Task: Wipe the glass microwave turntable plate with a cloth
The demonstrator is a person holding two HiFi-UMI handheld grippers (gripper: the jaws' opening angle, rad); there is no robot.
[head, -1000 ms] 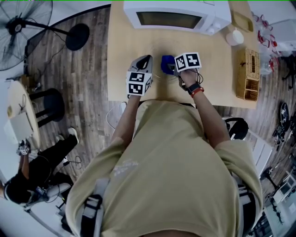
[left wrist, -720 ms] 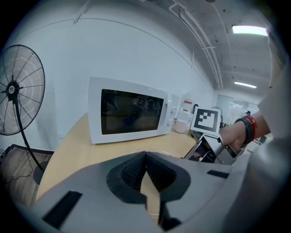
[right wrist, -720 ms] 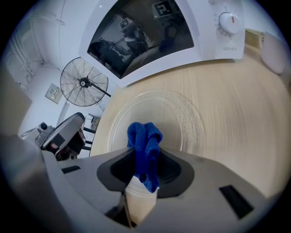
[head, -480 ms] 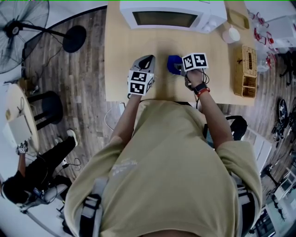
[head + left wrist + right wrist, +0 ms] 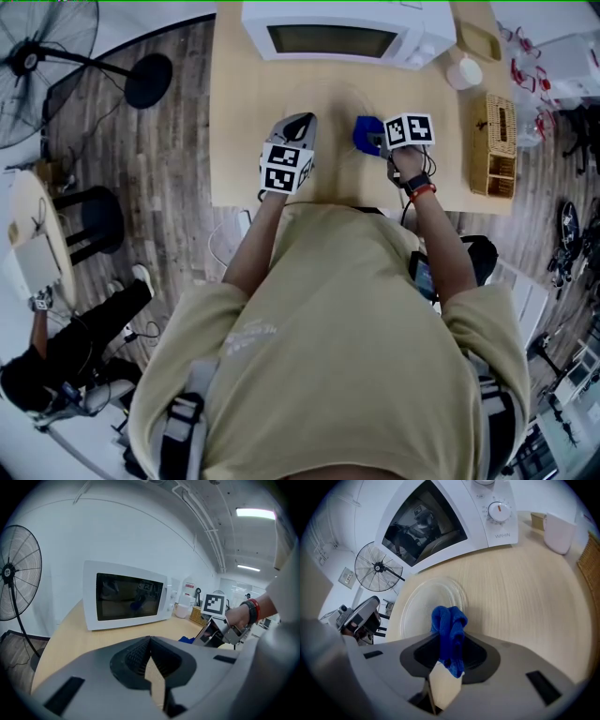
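Your right gripper (image 5: pixel 372 141) was pinched tight on the blue cloth (image 5: pixel 364 131), at about 4 o'clock of the glass plate (image 5: pixel 425 603). The plate lay flat on the table (image 5: pixel 239 141), in front of the microwave (image 5: pixel 347 33) at 12 o'clock. Your left gripper (image 5: pixel 298 122) was closed with nothing in it, near the plate's 9 o'clock side.

The microwave door was shut and its window was dark, so I could not tell what was inside. A woven basket (image 5: pixel 497 145) stood at the table's 3 o'clock, and what it held was too small to tell. A white cup (image 5: pixel 558 530) stood at 1 o'clock, its inside hidden.

The right gripper view showed the plate's round rim clearly. The head view showed it only faintly, and the left gripper view did not show it.
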